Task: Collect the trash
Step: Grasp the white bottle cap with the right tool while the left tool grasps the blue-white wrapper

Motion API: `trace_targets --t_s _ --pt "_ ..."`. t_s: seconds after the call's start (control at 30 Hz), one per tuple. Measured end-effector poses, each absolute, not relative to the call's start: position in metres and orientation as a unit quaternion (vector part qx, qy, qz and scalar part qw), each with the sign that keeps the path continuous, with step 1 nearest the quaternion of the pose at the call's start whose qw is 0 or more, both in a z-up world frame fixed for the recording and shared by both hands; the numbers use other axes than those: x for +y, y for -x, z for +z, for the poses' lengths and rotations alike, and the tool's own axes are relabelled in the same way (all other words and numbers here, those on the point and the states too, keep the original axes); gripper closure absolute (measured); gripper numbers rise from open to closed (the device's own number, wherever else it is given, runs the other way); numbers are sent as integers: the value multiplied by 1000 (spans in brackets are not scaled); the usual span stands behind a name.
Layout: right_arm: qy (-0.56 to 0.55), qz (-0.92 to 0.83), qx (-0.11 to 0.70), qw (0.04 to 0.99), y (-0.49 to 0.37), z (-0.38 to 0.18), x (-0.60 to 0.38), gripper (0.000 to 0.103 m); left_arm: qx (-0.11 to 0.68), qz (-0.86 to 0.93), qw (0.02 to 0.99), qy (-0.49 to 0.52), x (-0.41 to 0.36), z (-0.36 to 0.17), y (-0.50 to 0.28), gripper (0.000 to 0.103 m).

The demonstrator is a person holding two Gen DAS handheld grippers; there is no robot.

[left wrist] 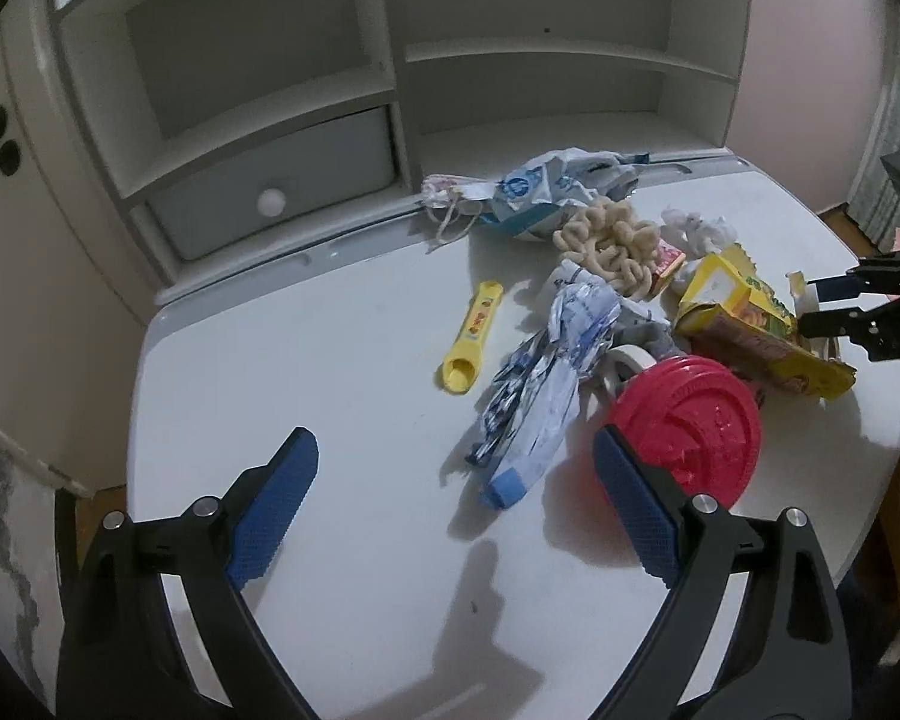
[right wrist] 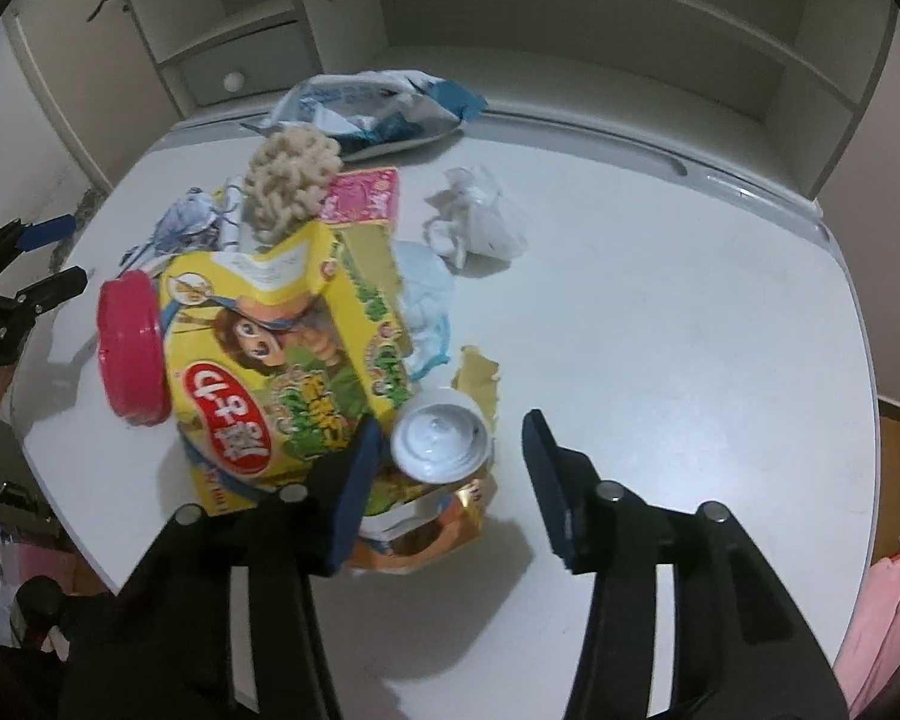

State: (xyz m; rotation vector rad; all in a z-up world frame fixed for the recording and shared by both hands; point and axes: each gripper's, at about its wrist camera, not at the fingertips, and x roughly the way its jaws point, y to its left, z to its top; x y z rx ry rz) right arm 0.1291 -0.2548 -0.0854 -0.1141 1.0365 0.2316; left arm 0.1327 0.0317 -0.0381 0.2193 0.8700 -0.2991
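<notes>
Judging the trash light and crushable: yellow box (right wrist: 282, 354) soft card, best pinched at an edge; white cup (right wrist: 441, 441) slick. Pile sits mid-tabletop (right wrist: 690, 300), red lid (left wrist: 687, 429) near left. Right claw (right wrist: 450, 468) released, straddling cup; left claw (left wrist: 456, 498) released, near wrapper (left wrist: 540, 384).

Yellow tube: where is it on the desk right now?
In the left wrist view the yellow tube lies alone on the white desk, left of the crumpled blue-and-white wrapper.
</notes>
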Motion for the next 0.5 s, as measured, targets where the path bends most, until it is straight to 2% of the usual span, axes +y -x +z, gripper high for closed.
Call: trace_targets --t_s 0.03,0.13,0.4,0.5 --pt "54 112 496 860 -130 -87 -255 69 417 -146 891 -108 31 -39 -133 13" --pt "56 114 495 860 -128 -87 -255 73 419 -159 887 -115 21 -45 -139 13" --pt "44 122 478 869 -113 -65 -257 73 411 -203 876 -148 11 -55 -156 14" --pt "20 129 474 871 -110 -60 -261 73 420 -212 870 -148 13 -62 -162 22"
